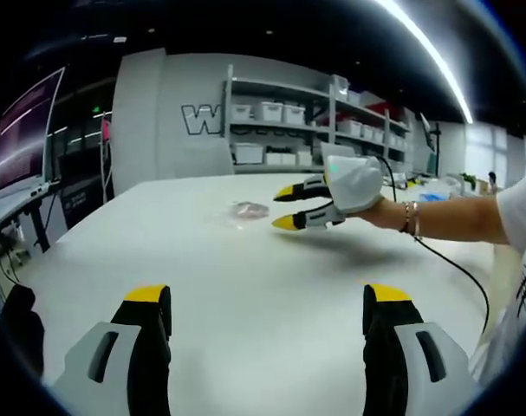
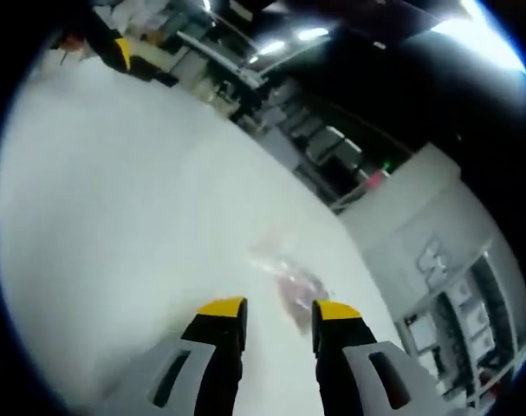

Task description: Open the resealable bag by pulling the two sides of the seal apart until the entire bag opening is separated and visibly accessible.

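Clear bag on table — right gripper near, parted; left gripper wide.

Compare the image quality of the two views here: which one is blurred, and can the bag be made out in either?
Left gripper view: fairly sharp, strong fisheye bend in the ceiling light strip; the bag is a faint clear patch on the white table, beside the right gripper. Right gripper view: tilted and motion-blurred, bright glare on the table, bag a smeared pinkish patch.
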{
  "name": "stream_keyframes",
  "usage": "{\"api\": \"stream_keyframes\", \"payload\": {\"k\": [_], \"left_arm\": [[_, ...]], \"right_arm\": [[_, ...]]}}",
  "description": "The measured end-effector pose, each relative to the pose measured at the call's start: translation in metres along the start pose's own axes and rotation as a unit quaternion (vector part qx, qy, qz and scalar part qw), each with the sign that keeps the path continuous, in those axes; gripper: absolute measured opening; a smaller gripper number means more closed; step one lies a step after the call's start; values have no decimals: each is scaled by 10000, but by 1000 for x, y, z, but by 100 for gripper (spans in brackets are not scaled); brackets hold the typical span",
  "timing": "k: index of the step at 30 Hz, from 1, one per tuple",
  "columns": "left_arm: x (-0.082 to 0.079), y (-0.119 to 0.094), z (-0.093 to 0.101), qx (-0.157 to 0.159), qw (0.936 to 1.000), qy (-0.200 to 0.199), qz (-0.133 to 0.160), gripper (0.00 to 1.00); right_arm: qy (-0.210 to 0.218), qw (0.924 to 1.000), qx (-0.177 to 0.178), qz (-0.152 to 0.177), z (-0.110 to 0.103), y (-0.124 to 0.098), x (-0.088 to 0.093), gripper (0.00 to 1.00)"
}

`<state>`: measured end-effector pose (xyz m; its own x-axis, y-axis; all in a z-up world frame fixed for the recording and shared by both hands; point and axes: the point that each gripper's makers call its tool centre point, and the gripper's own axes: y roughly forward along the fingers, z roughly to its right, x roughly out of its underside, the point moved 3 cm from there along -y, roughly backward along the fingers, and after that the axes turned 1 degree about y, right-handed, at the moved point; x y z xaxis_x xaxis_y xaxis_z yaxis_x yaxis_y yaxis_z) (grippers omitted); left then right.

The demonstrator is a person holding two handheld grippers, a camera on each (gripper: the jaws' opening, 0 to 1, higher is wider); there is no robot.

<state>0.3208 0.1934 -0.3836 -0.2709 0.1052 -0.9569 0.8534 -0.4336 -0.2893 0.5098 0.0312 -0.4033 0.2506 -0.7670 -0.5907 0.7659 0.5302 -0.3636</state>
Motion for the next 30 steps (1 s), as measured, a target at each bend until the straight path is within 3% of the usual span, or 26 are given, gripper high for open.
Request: {"api": "stream_keyframes", "payload": {"k": [4,8,21,30], "left_arm": [[-1,2,1,33,10000,-3,10,90],[-1,3,0,58,10000,-12,7,90],[-2,3,-7,26,10000,-59,55,90],[0,1,-15,-16,9999,-127,77,90]], "right_arm": [[-282,9996,14,20,1,7,-4,27],[-239,9997,-19,80,3,12,-7,27],[-729,9973,-29,-1,3,33,-7,27],[-1508,9884,76,-149,3,46,-4,24]]}}
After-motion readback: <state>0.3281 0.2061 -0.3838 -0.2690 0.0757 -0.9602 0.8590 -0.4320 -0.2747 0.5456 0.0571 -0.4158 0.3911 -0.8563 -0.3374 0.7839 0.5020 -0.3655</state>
